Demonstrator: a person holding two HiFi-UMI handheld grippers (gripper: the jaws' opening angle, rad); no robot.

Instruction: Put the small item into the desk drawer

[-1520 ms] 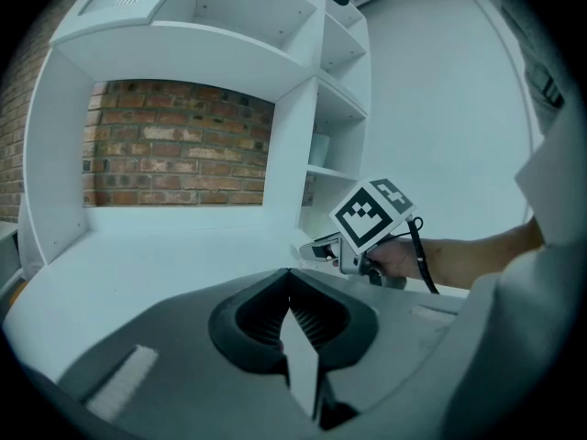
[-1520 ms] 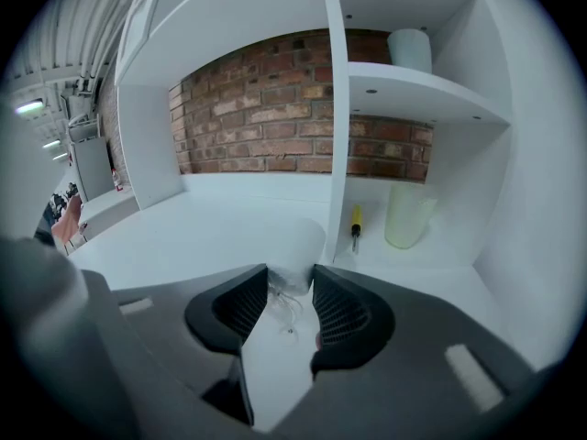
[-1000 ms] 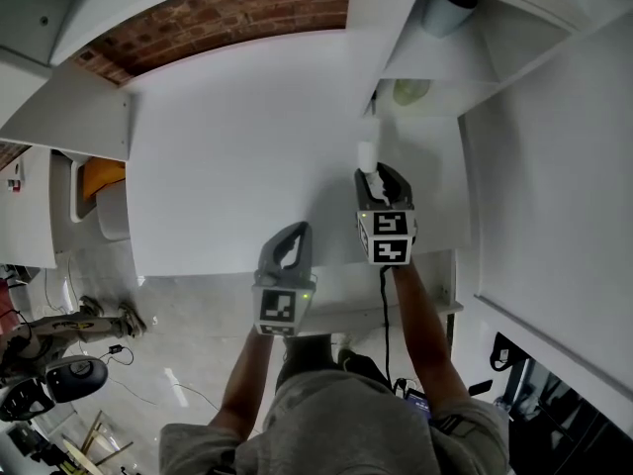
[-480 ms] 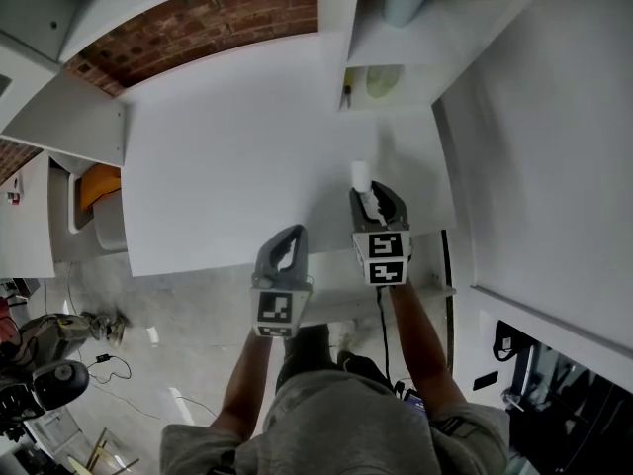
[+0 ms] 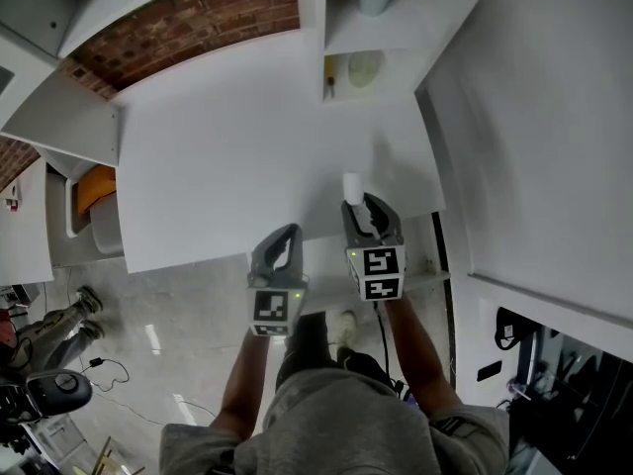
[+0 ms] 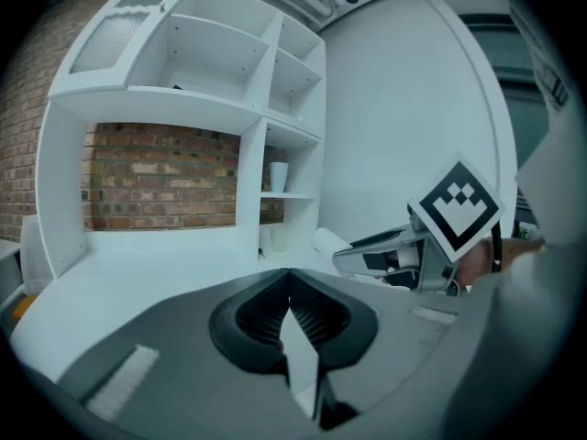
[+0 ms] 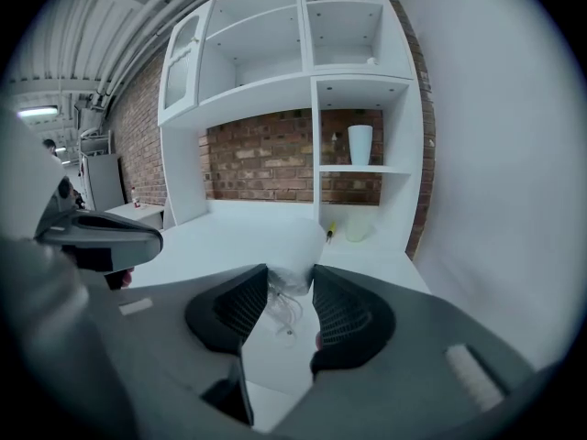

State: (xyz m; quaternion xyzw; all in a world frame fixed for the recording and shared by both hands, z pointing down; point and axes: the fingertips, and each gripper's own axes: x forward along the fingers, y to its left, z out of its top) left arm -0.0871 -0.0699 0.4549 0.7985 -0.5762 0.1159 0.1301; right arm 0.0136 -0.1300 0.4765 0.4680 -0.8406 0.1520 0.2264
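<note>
The small item [image 5: 351, 187] is a white, partly see-through roll. My right gripper [image 5: 356, 204] is shut on it just above the white desk [image 5: 218, 156], near the desk's front right corner. In the right gripper view the item [image 7: 292, 266] sits pinched between the ribbed pads [image 7: 341, 312], with thin strands hanging from it. My left gripper [image 5: 286, 234] hangs over the desk's front edge, left of the right one. Its jaws meet at the tips [image 6: 289, 280] with nothing between them. Below the front edge at the right, a white ledge [image 5: 423, 278] juts out; whether it is the drawer I cannot tell.
A white shelf unit [image 7: 348, 90] stands at the desk's back right. It holds a white cup [image 7: 360, 144], a pale bowl [image 5: 363, 68] and a yellow-handled tool [image 7: 329, 233]. A white wall [image 5: 534, 137] closes the right side, and brick [image 5: 188, 23] runs along the back.
Both grippers have drawn back from the middle of the desk toward its front edge. The right one still holds the white item. The jaws look the same.
</note>
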